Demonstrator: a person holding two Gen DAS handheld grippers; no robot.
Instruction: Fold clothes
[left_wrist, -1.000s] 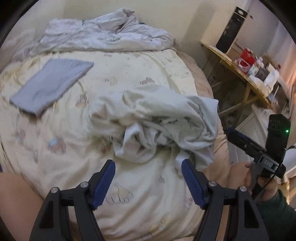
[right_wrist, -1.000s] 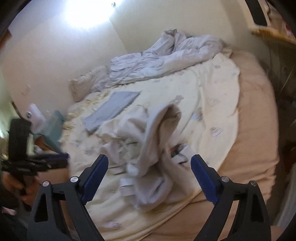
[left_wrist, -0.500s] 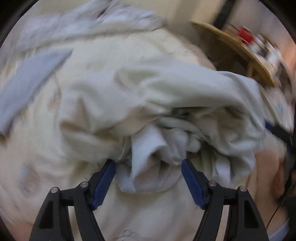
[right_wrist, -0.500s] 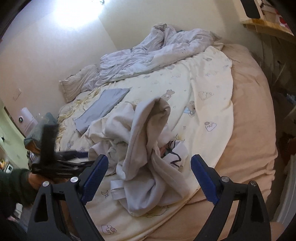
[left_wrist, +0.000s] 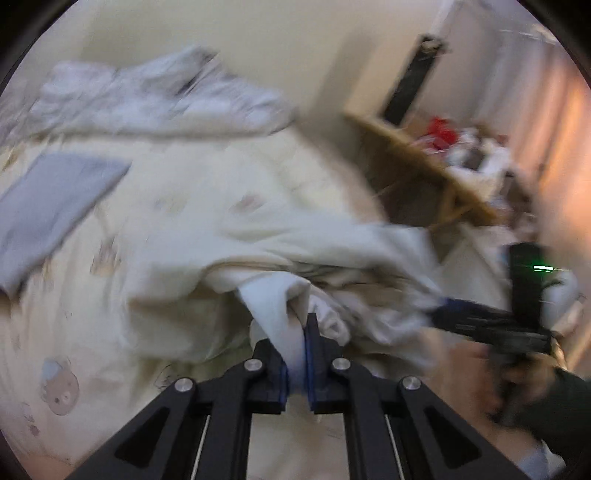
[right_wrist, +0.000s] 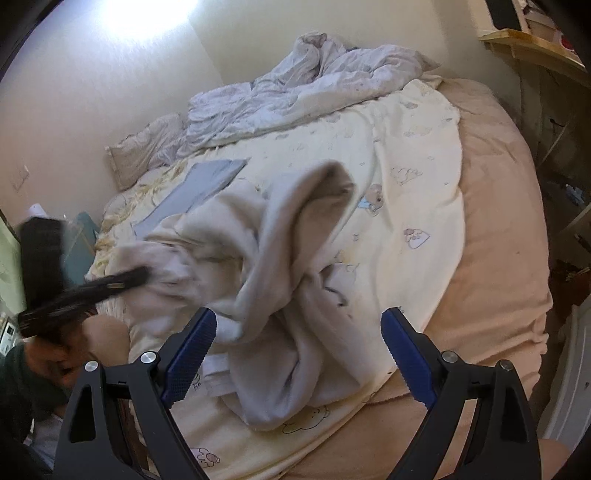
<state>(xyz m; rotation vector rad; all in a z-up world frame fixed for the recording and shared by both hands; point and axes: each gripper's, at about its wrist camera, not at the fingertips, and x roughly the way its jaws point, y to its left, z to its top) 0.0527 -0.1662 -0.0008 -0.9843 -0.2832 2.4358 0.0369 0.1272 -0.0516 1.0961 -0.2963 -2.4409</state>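
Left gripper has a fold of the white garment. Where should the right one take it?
Judging by its pose, the raised loop of the white garment: it stands clear of the bed. Bring the open right gripper from the near side, opposite the left gripper.

**Black claws with blue pads, dark green sleeves**

The left claw (left_wrist: 295, 363) has matte black arms with triangular cut-outs, round silver screws at the pivots and thin blue pads on its inner faces. The right claw (right_wrist: 299, 360) has the same black frame, with ridged blue pads (right_wrist: 190, 363) and silver screws. At the right edge of the left wrist view it carries a black block with a green light. Both hands wear dark green sleeves (left_wrist: 561, 413).
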